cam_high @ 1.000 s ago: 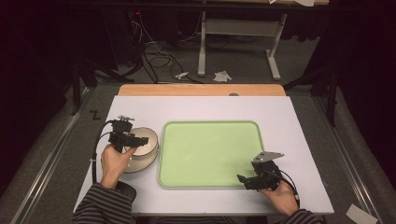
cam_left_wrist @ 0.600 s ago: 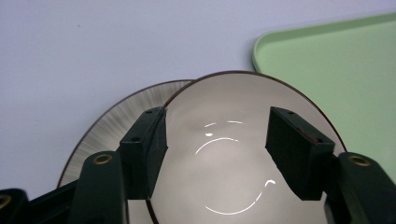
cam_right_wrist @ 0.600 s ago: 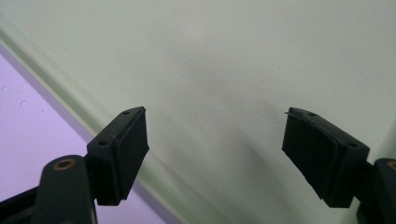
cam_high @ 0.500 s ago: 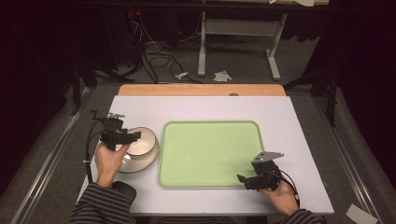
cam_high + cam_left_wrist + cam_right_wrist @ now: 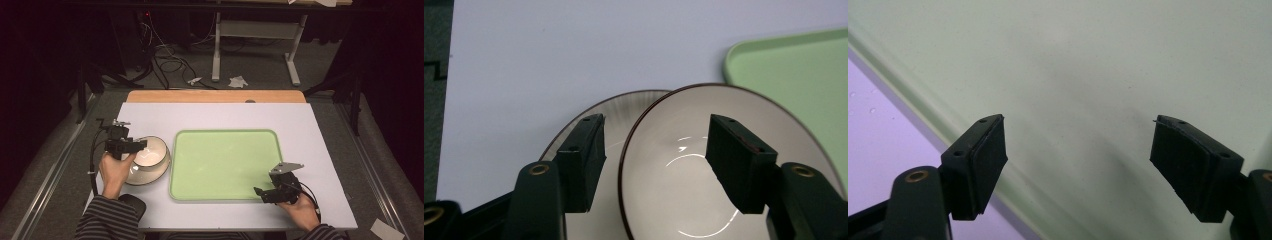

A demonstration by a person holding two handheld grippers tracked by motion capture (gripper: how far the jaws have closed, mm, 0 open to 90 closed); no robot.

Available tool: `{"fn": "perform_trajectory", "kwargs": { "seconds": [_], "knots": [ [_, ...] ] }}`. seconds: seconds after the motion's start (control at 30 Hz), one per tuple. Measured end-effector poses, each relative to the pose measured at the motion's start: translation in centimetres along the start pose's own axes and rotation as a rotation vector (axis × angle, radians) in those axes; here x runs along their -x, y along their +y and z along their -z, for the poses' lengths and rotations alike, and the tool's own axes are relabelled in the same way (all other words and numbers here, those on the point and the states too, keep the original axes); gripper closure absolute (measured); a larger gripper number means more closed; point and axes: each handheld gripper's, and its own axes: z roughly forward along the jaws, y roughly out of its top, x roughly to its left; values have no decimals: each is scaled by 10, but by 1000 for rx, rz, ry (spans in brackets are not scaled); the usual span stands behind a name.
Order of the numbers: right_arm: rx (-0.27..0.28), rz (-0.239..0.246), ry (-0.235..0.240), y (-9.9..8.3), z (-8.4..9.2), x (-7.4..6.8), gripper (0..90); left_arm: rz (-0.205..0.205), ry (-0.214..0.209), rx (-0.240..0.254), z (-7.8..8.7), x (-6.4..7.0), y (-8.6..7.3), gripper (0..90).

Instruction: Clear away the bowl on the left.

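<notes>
While our left gripper [image 5: 654, 165] straddles the near rim of a white bowl [image 5: 704, 200], its jaws have just been closing, one outside and one inside, neither pad pressing yet. Beneath sits a plate [image 5: 624, 107], left of the green tray [image 5: 225, 165]. Our right gripper [image 5: 1078, 170] hangs open over the tray's near right corner.

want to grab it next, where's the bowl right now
In the high view the bowl sits on a plate at the table's left, just left of the green tray, under the left gripper.
</notes>
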Motion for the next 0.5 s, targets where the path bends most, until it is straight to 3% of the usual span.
{"fn": "perform_trajectory", "kwargs": {
  "seconds": [0.17, 0.3, 0.5],
  "knots": [
    [0, 2, -2, 0, 0, 0, 238, 21, 7, -81, -14, -6, -1, 455],
    [-1, 5, -2, 0, -1, 0, 238, 49, -14, -136, -23, -14, -2, 523],
    [-2, 5, -2, 0, -1, 0, 238, 79, -69, -141, -27, -16, -1, 654]
  ]
}}
